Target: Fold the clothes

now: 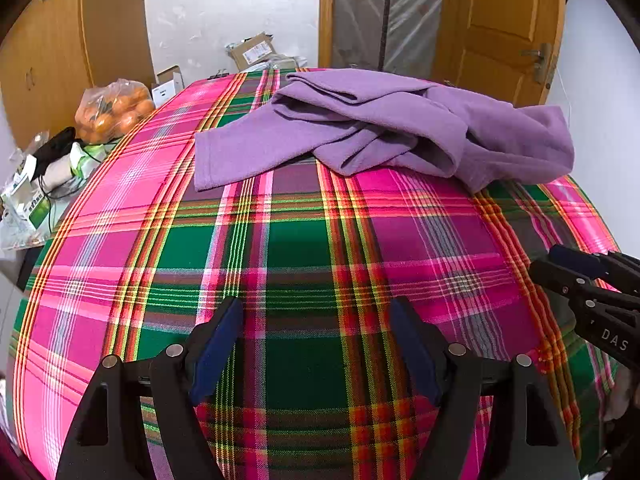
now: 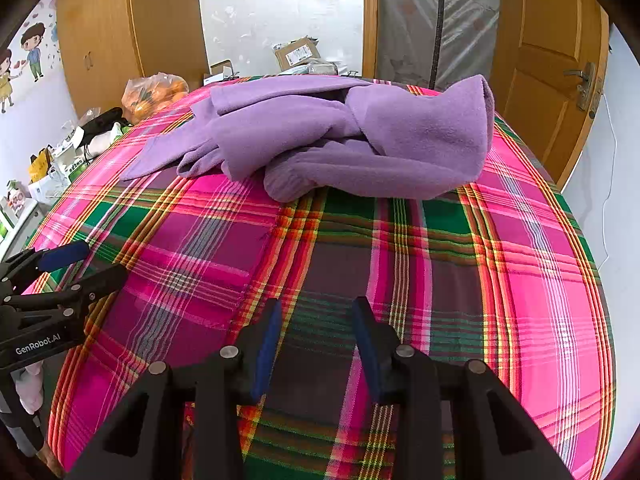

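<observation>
- Your left gripper [image 1: 316, 312] hangs over bare plaid cloth [image 1: 304, 248], jaws spread wide, nothing between the blue pads.
- Your right gripper [image 2: 316, 312] also hangs over the plaid cloth, jaws parted less widely than the left's, with nothing between them.
- Each gripper shows at the edge of the other's view: the right one enters the left view from the right edge, and the left one enters the right view from the left edge. They sit side by side and apart.
- The purple fleece garment [image 1: 372, 128] lies crumpled at the far end of the plaid surface, well apart from both grippers. It is bunched and overlapped, not flat. One flat end reaches out toward the left side; the right end stands up in a raised fold in the right wrist view.
- Neither gripper touches the garment.
- Off the left edge of the surface: a plastic bag of oranges [image 1: 114, 110] and mixed clutter beside it.
- Behind the surface: cardboard boxes [image 1: 254, 50] against a white wall, and a wooden door [image 1: 500, 24] to the right.
</observation>
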A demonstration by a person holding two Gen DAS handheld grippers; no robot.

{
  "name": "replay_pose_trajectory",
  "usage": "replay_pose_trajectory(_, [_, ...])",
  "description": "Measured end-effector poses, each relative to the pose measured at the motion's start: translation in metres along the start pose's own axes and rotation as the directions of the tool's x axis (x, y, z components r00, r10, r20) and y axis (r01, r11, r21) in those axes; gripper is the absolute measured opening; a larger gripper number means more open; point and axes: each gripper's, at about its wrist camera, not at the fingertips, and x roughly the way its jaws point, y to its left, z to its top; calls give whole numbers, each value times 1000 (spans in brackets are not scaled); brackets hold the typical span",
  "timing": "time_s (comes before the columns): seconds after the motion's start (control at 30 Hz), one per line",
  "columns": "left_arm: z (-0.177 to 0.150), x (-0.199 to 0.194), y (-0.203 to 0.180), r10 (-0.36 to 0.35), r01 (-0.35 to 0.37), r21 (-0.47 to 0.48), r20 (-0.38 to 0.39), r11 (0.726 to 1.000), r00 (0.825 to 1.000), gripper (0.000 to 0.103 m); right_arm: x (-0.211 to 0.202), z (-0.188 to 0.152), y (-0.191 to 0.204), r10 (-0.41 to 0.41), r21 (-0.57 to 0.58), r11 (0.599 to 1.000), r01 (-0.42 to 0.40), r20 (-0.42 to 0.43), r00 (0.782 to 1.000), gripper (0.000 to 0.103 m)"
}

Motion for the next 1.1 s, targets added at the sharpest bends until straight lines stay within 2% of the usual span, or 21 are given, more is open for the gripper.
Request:
replay_pose_trajectory(0.83, [0,-1,-1,6,-6,-4,-1,1000,1000,78,0,0,1,1,-5,1000,-1,-2,1000,40])
replay_pose_trajectory(1.1, [4,1,-1,10,-10,-11,-36,1000,999,78,0,0,0,4,-2,1000,-4,-3,1000,40])
